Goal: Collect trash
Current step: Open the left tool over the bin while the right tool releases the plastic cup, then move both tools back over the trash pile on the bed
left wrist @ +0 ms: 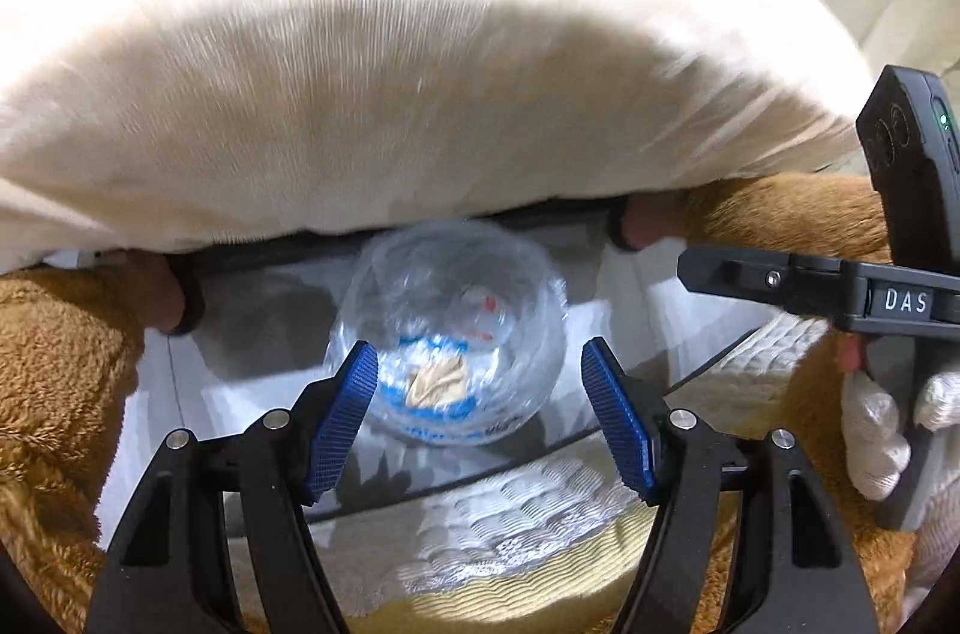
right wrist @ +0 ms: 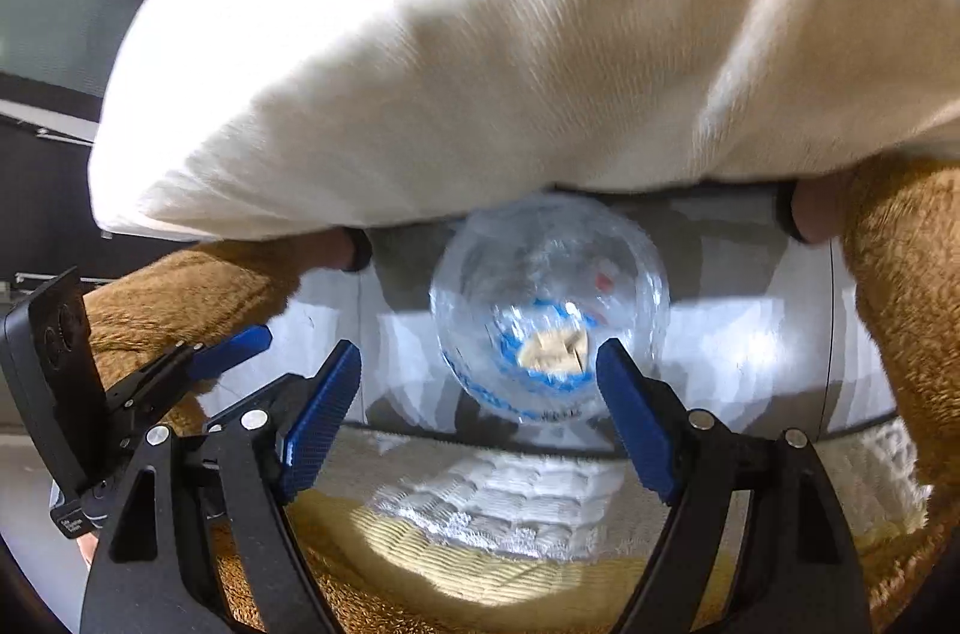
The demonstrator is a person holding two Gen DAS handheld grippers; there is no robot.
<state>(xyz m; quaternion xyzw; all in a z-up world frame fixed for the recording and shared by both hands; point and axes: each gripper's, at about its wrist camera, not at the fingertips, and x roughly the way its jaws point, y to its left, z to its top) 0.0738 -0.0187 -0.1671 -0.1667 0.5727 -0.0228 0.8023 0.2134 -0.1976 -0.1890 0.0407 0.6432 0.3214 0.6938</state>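
A clear round plastic container (left wrist: 450,328) with a blue ring stands on the pale floor below me, and a crumpled beige scrap (left wrist: 438,382) lies inside it. My left gripper (left wrist: 478,358) hangs above it, open, with nothing pressed between its blue pads. In the right wrist view the same container (right wrist: 549,304) and scrap (right wrist: 555,352) sit just beyond my right gripper (right wrist: 477,355), which is also open and empty. The two grippers hang side by side. Motion blur softens the container.
A person's cream top (left wrist: 420,94) overhangs the upper half of both views, with brown fuzzy trouser legs (left wrist: 54,364) on either side. A white textured mat (left wrist: 516,520) over a yellow one lies nearest me. A white-gloved hand (left wrist: 876,430) holds the right gripper's handle.
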